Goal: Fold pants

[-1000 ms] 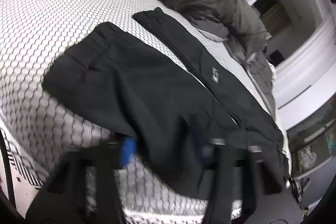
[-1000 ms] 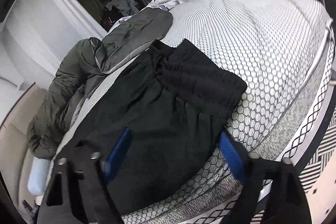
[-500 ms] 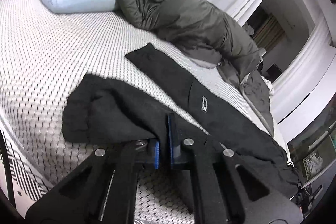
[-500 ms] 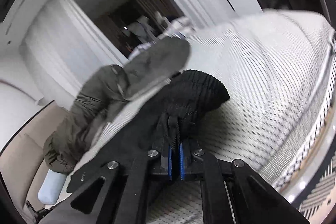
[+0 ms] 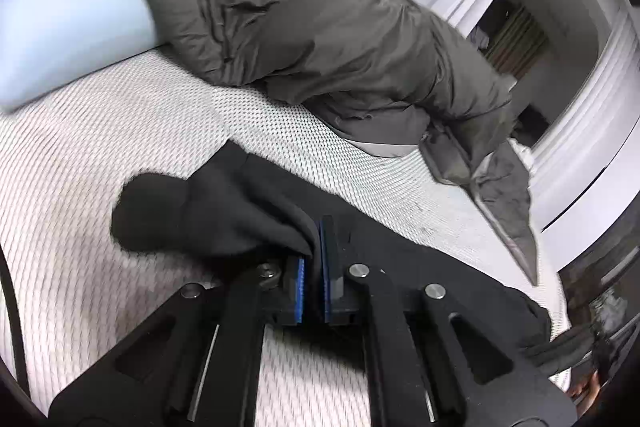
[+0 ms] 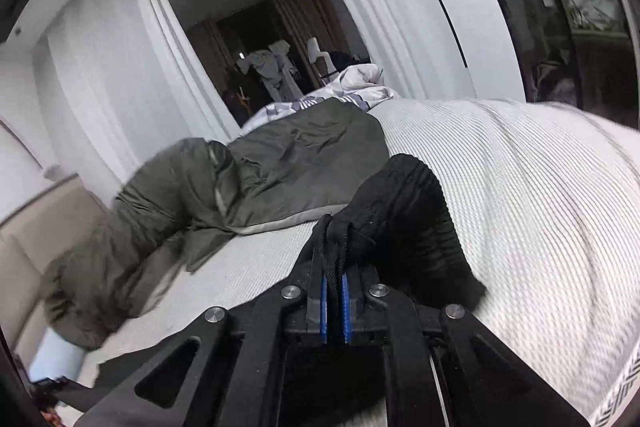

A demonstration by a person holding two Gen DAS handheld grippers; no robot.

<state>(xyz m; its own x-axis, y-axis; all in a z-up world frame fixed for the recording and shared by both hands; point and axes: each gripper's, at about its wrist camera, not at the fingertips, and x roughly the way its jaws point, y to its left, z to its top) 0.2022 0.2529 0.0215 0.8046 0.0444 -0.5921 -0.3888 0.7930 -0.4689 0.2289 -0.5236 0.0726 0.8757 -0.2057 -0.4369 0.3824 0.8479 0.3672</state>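
Black pants (image 5: 224, 219) on bed (image 5: 100, 155), left gripper (image 5: 314, 247) fingers pinching pants edge, right gripper (image 6: 334, 267) fingers pinching waistband, grey jacket (image 5: 320, 27) behind

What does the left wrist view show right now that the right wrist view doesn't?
Only the left wrist view shows the left gripper shut on the leg end of the black pants, with the long leg running off to the right, and a large stretch of the light blue pillow.

Only the right wrist view shows the right gripper shut on the ribbed waistband and drawstring, the dark doorway and the striped bedding past the bed.

Both show the pants lifted off the white mattress and the olive-grey jacket behind them.
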